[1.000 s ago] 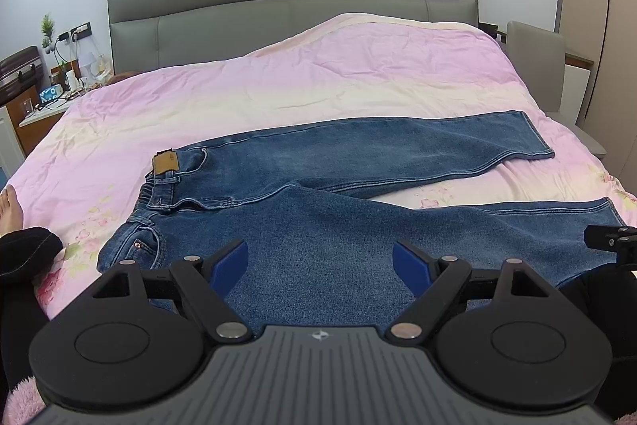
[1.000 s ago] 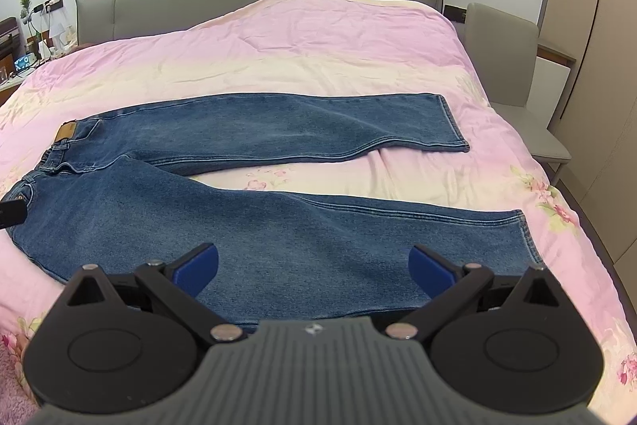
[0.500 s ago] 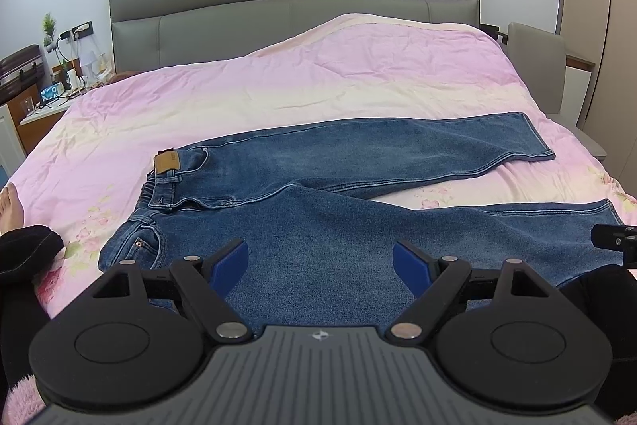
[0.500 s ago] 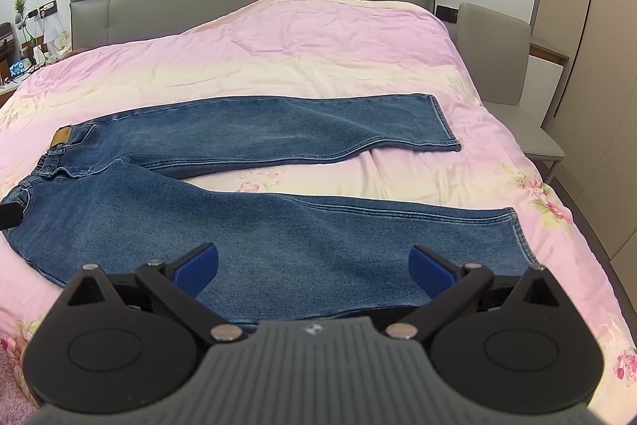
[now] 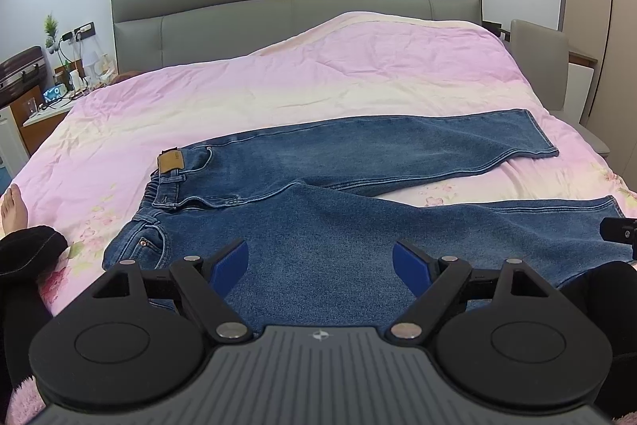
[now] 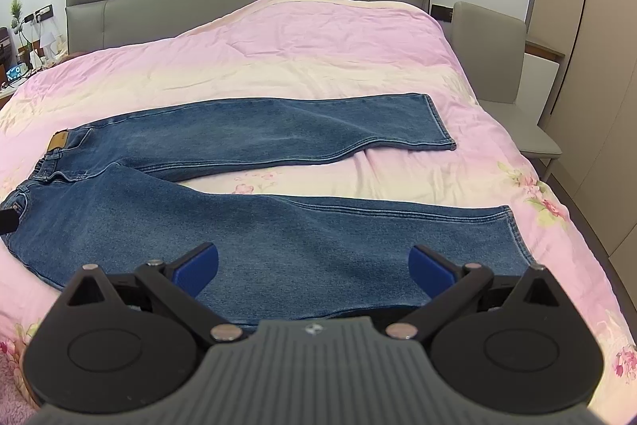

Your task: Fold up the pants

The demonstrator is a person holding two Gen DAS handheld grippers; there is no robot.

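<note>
Fingers of left gripper (image 5: pixel 320 263) and right gripper (image 6: pixel 312 265) spread wide, gripping nothing. Jeans (image 6: pixel 247 226) lie flat, unfolded, ahead of and beneath both tips on pink duvet (image 6: pixel 318 46), legs splayed apart. Risk: pinching duvet along with the denim, dragging bedding into the fold.

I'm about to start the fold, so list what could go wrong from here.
1. The jeans lie with legs splayed apart in a V; folding one leg over the other may leave the hems misaligned.
2. The near leg runs up to the bed's front edge, so a loose grab could drag it off.
3. Both grippers, left and right, are open above mid-leg denim; pinching there may also catch the pink duvet underneath.
</note>
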